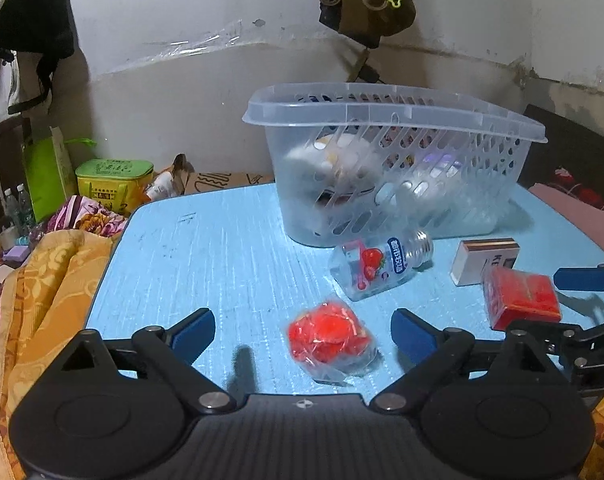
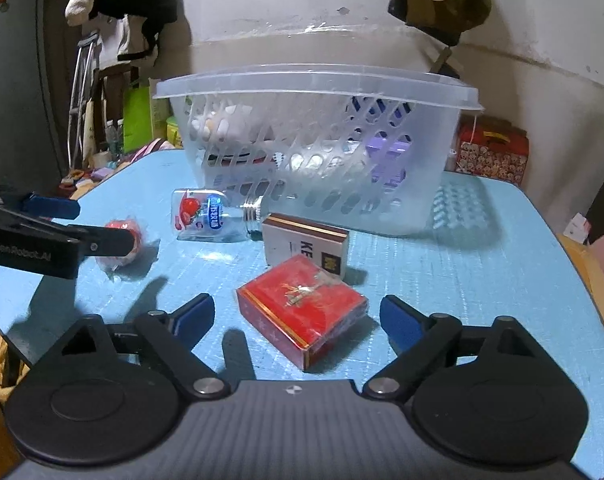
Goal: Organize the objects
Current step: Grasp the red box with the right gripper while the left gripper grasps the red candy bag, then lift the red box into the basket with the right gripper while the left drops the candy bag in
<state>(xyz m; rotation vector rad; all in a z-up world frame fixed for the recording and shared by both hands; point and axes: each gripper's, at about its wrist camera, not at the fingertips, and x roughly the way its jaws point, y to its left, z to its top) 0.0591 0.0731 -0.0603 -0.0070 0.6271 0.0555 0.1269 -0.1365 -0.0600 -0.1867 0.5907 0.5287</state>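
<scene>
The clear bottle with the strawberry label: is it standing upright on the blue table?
No. The clear bottle lies on its side on the blue table, its threaded neck pointing toward the white box.

left wrist: low, forward | right wrist: same (shared basket point(image 1: 394, 160))

green tin point(image 1: 113, 179) left of desk, behind it | green bag point(image 1: 45, 172) beside tin | orange floral cloth point(image 1: 49, 280) at desk's left edge | red patterned box point(image 2: 492, 154) behind right | brown bag point(image 1: 366, 4) hanging on wall
</scene>
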